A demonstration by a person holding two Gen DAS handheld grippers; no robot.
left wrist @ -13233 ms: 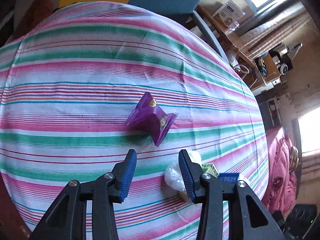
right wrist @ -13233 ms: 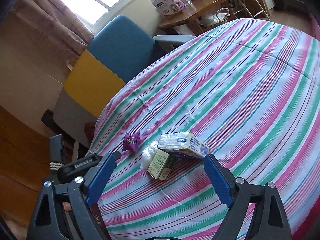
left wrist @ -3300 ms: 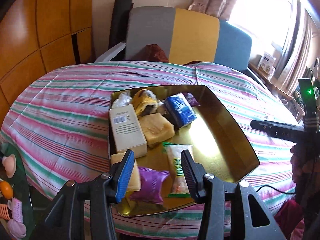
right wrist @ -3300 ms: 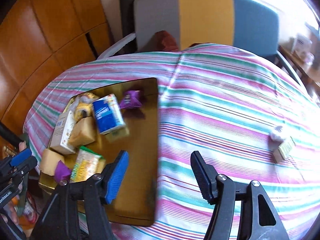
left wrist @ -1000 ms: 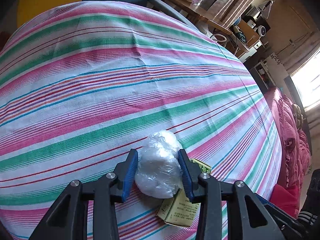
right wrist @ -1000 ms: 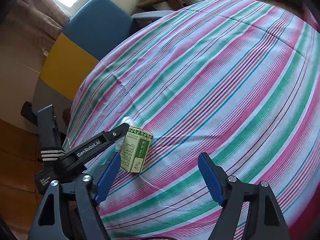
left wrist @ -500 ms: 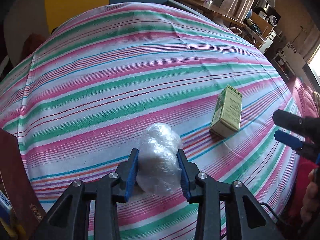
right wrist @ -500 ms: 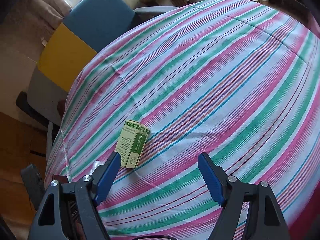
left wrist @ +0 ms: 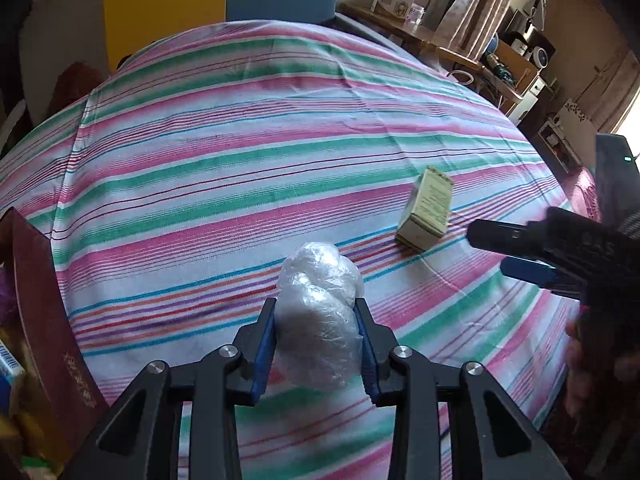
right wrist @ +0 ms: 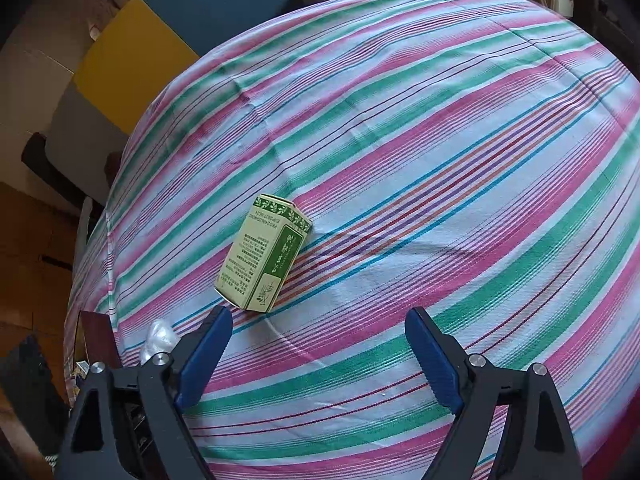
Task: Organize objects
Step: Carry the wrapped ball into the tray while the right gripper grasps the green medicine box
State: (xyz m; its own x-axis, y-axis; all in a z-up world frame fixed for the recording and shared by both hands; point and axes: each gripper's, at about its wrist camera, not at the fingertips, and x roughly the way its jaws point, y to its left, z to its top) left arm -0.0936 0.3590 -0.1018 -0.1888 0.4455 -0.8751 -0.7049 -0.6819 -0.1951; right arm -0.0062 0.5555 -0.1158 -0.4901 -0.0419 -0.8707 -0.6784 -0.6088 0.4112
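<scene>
While left gripper [left wrist: 316, 336] holds clear plastic bundle [left wrist: 318, 316] clamped between blue pads, lifted off striped tablecloth [left wrist: 240, 184], I judge next pick falls to right gripper [right wrist: 318, 348]: empty, jaws spread wide. Green carton [right wrist: 262, 256] lies flat just beyond its left fingertip, ahead and left. Long axis runs diagonally, near end toward me. Tray edge [left wrist: 44, 312] sits far left.
</scene>
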